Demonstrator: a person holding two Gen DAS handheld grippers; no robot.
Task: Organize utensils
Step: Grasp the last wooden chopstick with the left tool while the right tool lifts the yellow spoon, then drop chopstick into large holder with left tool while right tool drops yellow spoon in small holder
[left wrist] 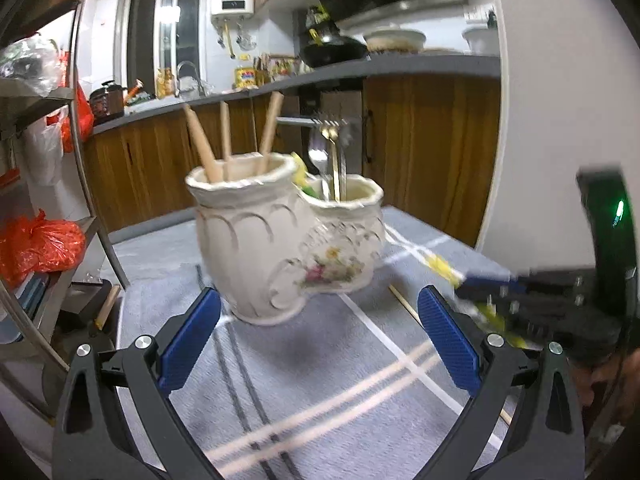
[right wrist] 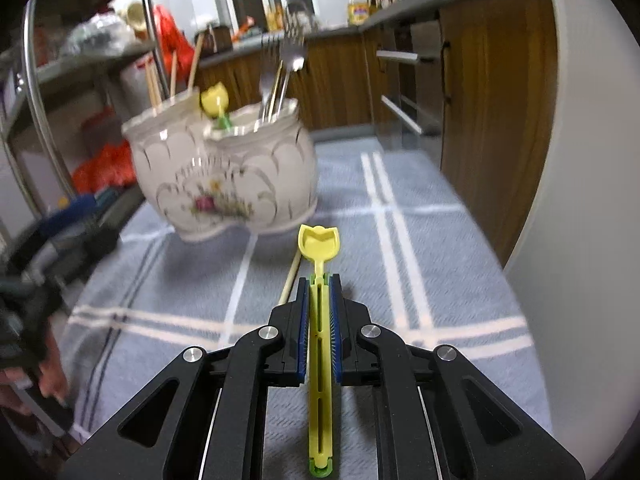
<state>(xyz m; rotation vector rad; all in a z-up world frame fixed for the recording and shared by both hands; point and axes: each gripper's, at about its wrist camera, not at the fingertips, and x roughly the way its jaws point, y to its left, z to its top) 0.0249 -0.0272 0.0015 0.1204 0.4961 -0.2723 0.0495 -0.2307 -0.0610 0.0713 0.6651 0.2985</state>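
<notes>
here the right gripper jaws clamp the yellow spoon short of the holder, left gripper jaws wide, empty.

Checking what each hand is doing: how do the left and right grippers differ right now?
The left gripper is open and empty; the right gripper is shut on the yellow tulip spoon. The left faces the ceramic holder closely; the right sits farther back with its spoon pointed toward it. Both have blue pads on black fingers.
</notes>
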